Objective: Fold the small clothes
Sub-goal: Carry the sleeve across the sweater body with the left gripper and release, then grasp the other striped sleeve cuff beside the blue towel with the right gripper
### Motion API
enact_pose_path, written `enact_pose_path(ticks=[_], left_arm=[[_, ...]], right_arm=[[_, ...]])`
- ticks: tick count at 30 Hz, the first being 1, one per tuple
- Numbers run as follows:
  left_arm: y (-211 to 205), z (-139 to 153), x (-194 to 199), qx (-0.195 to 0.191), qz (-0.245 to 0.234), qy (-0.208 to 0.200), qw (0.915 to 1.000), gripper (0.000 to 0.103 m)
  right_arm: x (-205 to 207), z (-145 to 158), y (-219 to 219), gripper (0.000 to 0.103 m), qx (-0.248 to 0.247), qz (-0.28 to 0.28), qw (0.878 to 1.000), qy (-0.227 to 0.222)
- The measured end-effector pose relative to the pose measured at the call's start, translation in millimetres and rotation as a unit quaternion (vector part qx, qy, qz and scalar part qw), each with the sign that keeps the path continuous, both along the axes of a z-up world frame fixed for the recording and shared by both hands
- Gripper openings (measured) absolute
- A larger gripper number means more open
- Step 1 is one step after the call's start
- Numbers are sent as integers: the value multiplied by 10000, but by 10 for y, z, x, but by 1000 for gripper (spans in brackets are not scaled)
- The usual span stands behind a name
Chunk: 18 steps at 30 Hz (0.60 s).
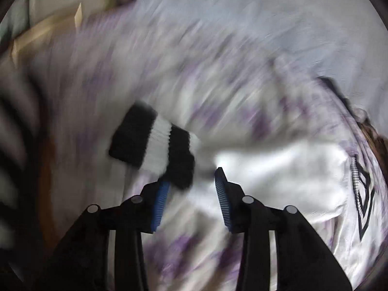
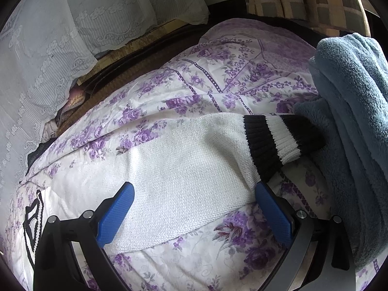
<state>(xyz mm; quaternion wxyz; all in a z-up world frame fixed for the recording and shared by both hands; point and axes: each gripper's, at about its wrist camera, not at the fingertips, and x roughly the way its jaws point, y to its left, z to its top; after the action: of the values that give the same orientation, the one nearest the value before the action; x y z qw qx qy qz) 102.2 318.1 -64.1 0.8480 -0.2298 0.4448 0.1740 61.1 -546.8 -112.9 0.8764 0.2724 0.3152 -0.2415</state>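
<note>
My left gripper (image 1: 191, 181) is unclenched over the white sweater's (image 2: 179, 169) striped cuff (image 1: 155, 145) (blurred) on the floral bedspread (image 2: 218, 77); my right gripper (image 2: 194, 191) gapes astride its sleeve, grasping nothing.

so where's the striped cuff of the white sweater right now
In the right wrist view the black-and-white striped cuff lies at the right, on the floral bedspread, its end against the blue fleece blanket, just beyond the open right gripper.

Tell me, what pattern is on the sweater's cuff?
Black and white stripes on the cuff, clearest in the right wrist view.
</note>
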Motion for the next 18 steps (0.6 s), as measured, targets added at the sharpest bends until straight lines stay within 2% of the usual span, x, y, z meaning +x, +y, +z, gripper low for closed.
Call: enact_pose_path(ticks=[2, 3, 4, 5, 7, 9, 11, 13, 14, 16, 18], left_arm=[[135, -27, -232, -649, 243, -332, 9970, 39], [160, 33, -301, -684, 369, -413, 9961, 42], [167, 140, -382, -643, 489, -572, 9951, 51], [138, 319, -472, -539, 528, -906, 9930, 57], [53, 548, -536, -364, 501, -1322, 9893, 85], [-78, 729, -452, -47, 444, -1548, 9869, 94], [-244, 718, -164, 199, 109, -1352, 9906, 95], [-313, 507, 104, 402, -50, -917, 9950, 95], [-322, 294, 283, 495, -101, -416, 9979, 95], [-248, -23, 371, 485, -48, 154, 9987, 95], [-346, 5, 370, 959, -165, 108, 9952, 95]], right_arm=[[-49, 31, 8, 100, -32, -127, 9999, -73], [-113, 84, 29, 100, -113, -266, 9993, -237], [-151, 146, 54, 100, -205, -293, 9986, -401], [-172, 231, 112, 100, -392, -262, 9974, -543], [-135, 327, 234, 100, -751, -120, 9952, -610], [2, 309, 310, 99, -907, 148, 9948, -445], [165, 184, 296, 99, -766, 391, 9963, -88], [312, -22, 178, 99, -196, 584, 9974, 376], [277, -14, 149, 99, -81, 561, 9981, 244], [119, 116, 105, 99, -77, 294, 9995, -131], [-9, 253, 58, 99, -69, 189, 9988, -452]])
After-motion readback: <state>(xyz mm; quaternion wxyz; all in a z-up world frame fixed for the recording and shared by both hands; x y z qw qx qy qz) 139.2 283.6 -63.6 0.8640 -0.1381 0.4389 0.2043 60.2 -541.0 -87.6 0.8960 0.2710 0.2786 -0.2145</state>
